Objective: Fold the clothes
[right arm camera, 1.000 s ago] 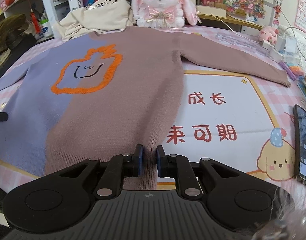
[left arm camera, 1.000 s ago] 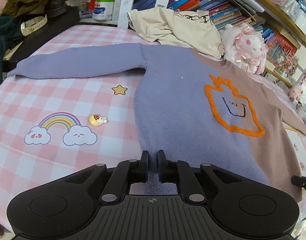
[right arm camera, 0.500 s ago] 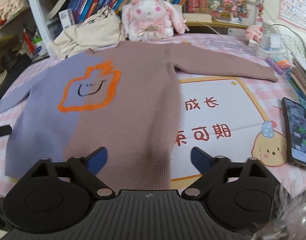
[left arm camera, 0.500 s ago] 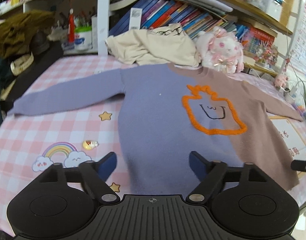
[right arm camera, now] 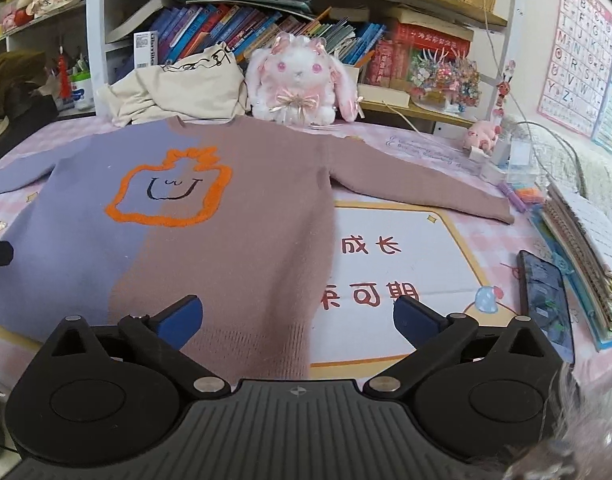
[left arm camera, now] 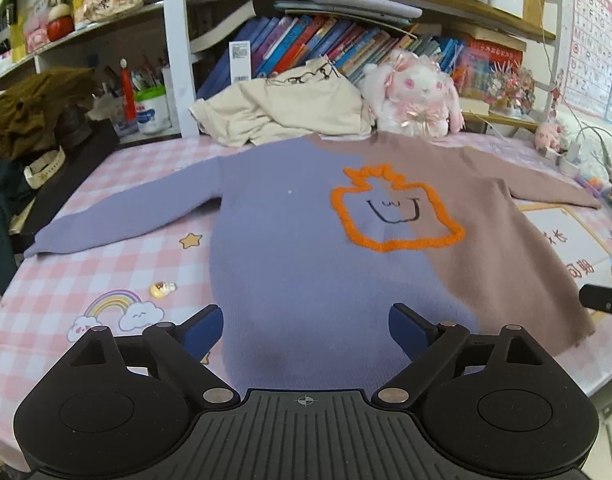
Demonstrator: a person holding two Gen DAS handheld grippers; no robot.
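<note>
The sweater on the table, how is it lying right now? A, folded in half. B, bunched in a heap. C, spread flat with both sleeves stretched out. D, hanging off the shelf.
C: the sweater lies flat on the table, one sleeve out to each side.

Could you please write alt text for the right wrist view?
A purple and brown sweater lies flat, sleeves spread, on a pink checked table. The open right gripper hovers over its hem, holding nothing. A phone lies to the right.
</note>
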